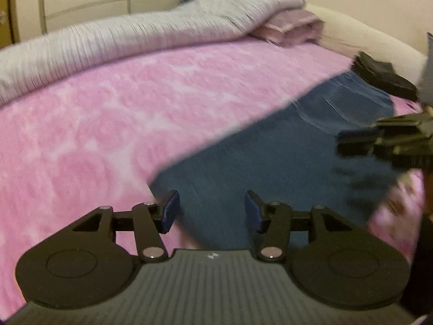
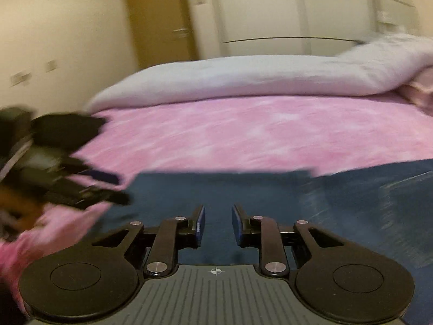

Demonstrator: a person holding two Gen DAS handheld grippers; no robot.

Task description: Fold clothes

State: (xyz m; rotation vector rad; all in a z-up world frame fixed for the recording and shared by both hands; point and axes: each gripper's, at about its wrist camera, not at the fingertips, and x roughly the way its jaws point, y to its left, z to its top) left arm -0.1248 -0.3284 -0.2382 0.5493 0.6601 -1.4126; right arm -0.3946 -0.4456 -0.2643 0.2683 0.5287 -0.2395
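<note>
My left gripper point(image 1: 212, 211) hangs just above the near end of the jeans point(image 1: 270, 162), its blue pads point(image 1: 170, 211) spread wide with nothing between them. My right gripper point(image 2: 218, 226) sits low over the same denim, jaws also parted, though less widely, and empty. In the left wrist view the right gripper shows at the far right edge, blurred, over the jeans' right side; in the right wrist view the left gripper point(image 2: 89, 187) is a dark smear at the left, near the jeans' corner.

The jeans lie flat on the pink blanket point(image 1: 108, 122) that covers the bed. From the left wrist view their long axis runs from just under my left gripper away and to the right, towards a dark folded garment point(image 1: 384, 75) beside their far end. A grey ribbed cover point(image 1: 121, 38) is bunched along the far side of the bed, with a pale pink folded cloth point(image 1: 292, 29) tucked under its end.

Both views are motion-blurred. I cannot tell which end of the jeans is the waistband, and the gripper bodies cut off their nearest edge.
</note>
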